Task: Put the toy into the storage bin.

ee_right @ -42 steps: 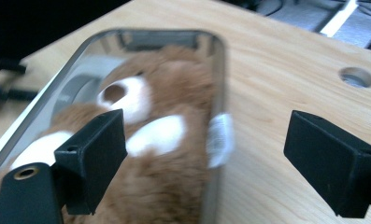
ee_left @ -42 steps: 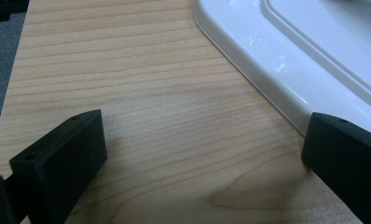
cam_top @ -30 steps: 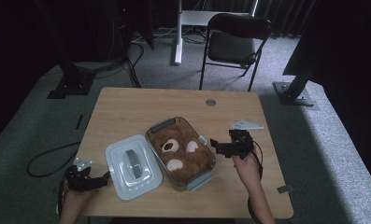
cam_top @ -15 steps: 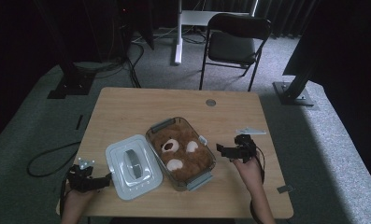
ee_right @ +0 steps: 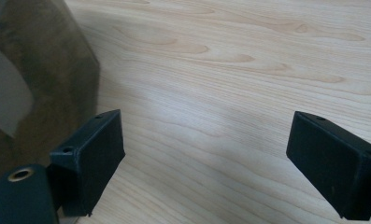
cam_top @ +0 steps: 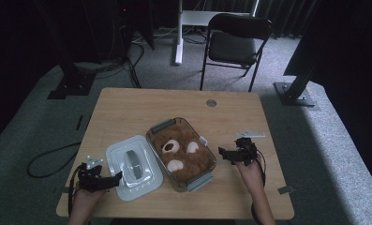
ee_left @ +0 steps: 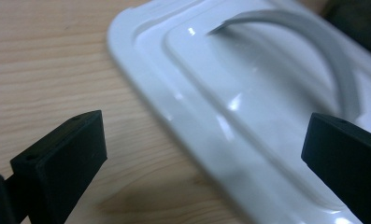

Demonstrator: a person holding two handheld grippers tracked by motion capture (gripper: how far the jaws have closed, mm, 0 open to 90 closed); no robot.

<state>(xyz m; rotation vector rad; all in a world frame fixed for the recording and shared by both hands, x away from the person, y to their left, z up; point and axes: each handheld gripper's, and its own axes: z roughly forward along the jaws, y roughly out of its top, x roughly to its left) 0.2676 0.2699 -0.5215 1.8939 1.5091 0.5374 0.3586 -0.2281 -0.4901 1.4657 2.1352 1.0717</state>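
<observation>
High view, from where I stood, showed the left tongs [cam_top: 114, 177] spread wide and empty at the near left corner of the surface [cam_top: 127, 110], their tips right at the near left edge of the white lid [cam_top: 134, 166]. A second before, they had sat farther left and clear of it; now they had crept in, so I judged the person was lining up to take hold of that lid. In the left gripper view, the lid's glossy rim ran between the two black jaws, which had not closed on anything.

The lid lay flat, top side up, just left of the clear container [cam_top: 198, 178] and almost touching it. Its long axis ran from near left to far right, roughly parallel with the container's, and its grey handle [cam_top: 132, 161] followed that same line, arched up in the middle.

Inside the container lay a brown teddy bear [cam_top: 179, 151], face up, head toward the far left end.

Over at the right, the right tongs [cam_top: 221, 153] had drawn back toward the near right since that earlier moment. They hung released and empty, near the container's right side but apart from it, pointing left at it. That retreat suggested the bear was settled and closing the container was what remained. A small pale strip [cam_top: 250, 134] lay beyond the right hand.
</observation>
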